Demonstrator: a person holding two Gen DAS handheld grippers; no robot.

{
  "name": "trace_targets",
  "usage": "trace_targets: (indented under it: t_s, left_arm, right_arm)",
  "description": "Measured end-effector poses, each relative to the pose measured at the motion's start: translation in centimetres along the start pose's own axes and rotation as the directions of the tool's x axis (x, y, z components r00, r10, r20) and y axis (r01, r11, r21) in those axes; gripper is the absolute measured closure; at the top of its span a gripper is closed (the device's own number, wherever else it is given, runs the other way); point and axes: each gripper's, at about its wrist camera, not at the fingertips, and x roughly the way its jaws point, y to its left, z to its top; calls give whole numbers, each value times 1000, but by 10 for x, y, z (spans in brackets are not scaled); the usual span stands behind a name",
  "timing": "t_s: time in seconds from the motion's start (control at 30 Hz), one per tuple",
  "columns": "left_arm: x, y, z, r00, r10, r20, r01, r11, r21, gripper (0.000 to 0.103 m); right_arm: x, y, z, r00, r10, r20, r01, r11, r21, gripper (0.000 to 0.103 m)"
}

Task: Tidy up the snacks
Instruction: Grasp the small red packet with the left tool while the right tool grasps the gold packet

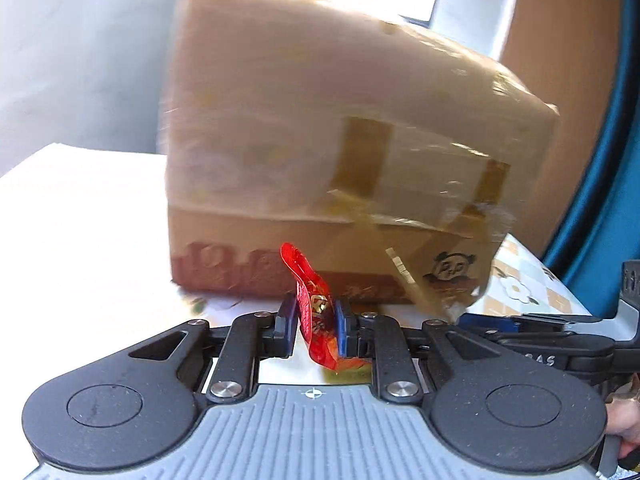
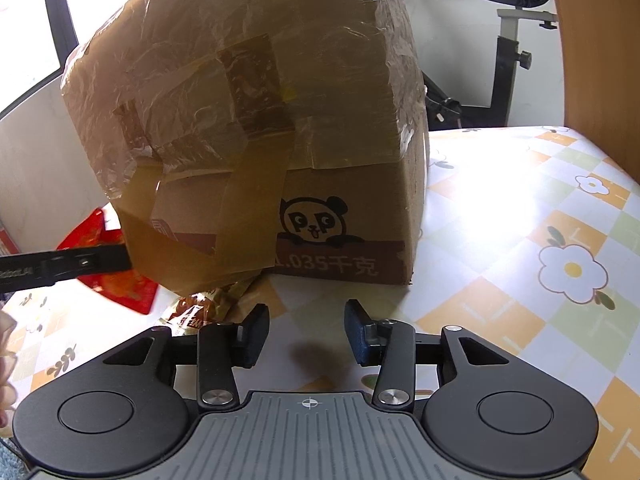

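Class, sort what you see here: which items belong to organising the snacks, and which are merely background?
Part of the job:
red snack packet in left gripper
taped cardboard box
brown snack packet
right gripper

Background:
exercise bike
flowered tablecloth

1. The cardboard box [image 2: 248,120] is tan, wrapped in glossy clear and brown tape, with a black panda drawing and a dark red band printed low on its side.
2. The snack packet [image 1: 316,312] is shiny red.
3. The table [image 2: 540,240] cover is white with orange and pale green checks and white flowers.
4. Each tool has blue pads.
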Motion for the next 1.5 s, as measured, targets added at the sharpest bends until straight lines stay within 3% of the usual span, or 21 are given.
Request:
trace_targets:
  t_s: [0.2,0.37,0.5,0.6,0.7,0.83,1.1,1.23,1.4,1.5]
  left_arm:
    - [-17,23,-14,999,52,-10,-53,996,-73,83]
    - [-25,37,-17,998,64,15,-62,993,-95,83]
    - [-29,41,-19,997,71,26,-68,992,-103,83]
    - [-33,46,-19,996,82,32,-78,989,-124,83]
    - [-32,48,-18,996,88,32,-82,987,-138,83]
    - [-37,54,-19,994,100,37,-93,983,-160,83]
    - [-40,59,-19,993,112,48,-102,979,-174,83]
    - [-43,58,-20,992,113,52,-102,978,-180,83]
    - [-43,57,-21,993,108,54,-97,978,-186,83]
    - [-44,56,-21,993,106,53,-94,978,-187,83]
  right_arm:
    - [2,5,1,1000,-11,-10,10,1000,-15,61]
    - [7,19,9,997,-33,-68,29,998,-58,56]
    - [10,33,20,995,30,-92,-31,999,-15,52]
    - [22,46,23,992,20,-127,-16,999,33,47]
    - [36,64,26,989,-40,-140,46,998,41,38]
    - [52,86,30,986,-113,-121,118,992,34,33]
    - [79,120,25,962,-257,-97,241,959,-151,19]
    - [72,116,19,971,-225,-84,208,962,-176,22]
    - [56,108,20,980,-174,-93,154,968,-196,56]
    - [42,96,18,986,-136,-101,115,974,-195,61]
